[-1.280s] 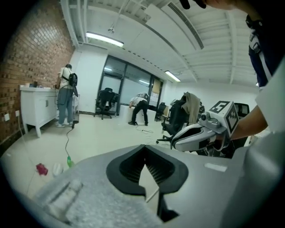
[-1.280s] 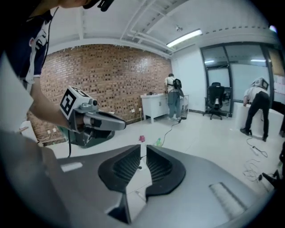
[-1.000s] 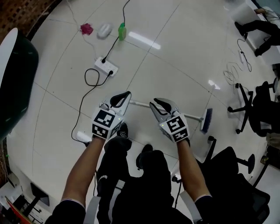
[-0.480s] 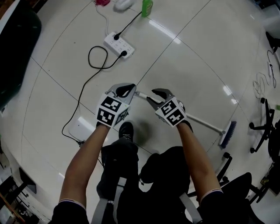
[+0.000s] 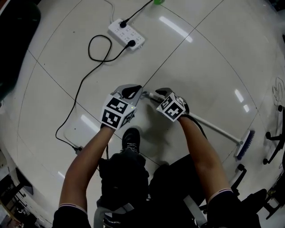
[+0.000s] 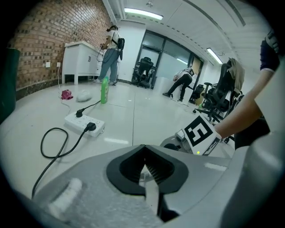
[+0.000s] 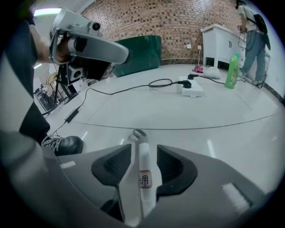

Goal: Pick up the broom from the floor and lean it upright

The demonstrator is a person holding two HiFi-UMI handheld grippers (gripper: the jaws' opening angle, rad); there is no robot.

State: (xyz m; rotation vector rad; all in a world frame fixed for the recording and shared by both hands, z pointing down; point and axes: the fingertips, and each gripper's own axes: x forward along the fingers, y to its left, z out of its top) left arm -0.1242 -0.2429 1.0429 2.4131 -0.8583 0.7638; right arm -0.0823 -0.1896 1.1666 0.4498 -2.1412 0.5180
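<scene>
Right gripper (image 7: pixel 143 153): my jaws clamp the broom (image 5: pixel 213 128) handle near its loop end | left gripper (image 6: pixel 144 162): jaws together, empty, beside that end | broom lies on floor (image 5: pixel 200 58).

An open-plan office is indicated: swivel chairs (image 6: pixel 219 94) are ranged before glazed partitions (image 6: pixel 171 62), strip lights (image 6: pixel 142 14) are fitted overhead, and a pale tiled floor (image 5: pixel 200 58) (glossy, with a power strip (image 5: pixel 127 33) on it) is bordered by a brick wall (image 6: pixel 49 40).
</scene>
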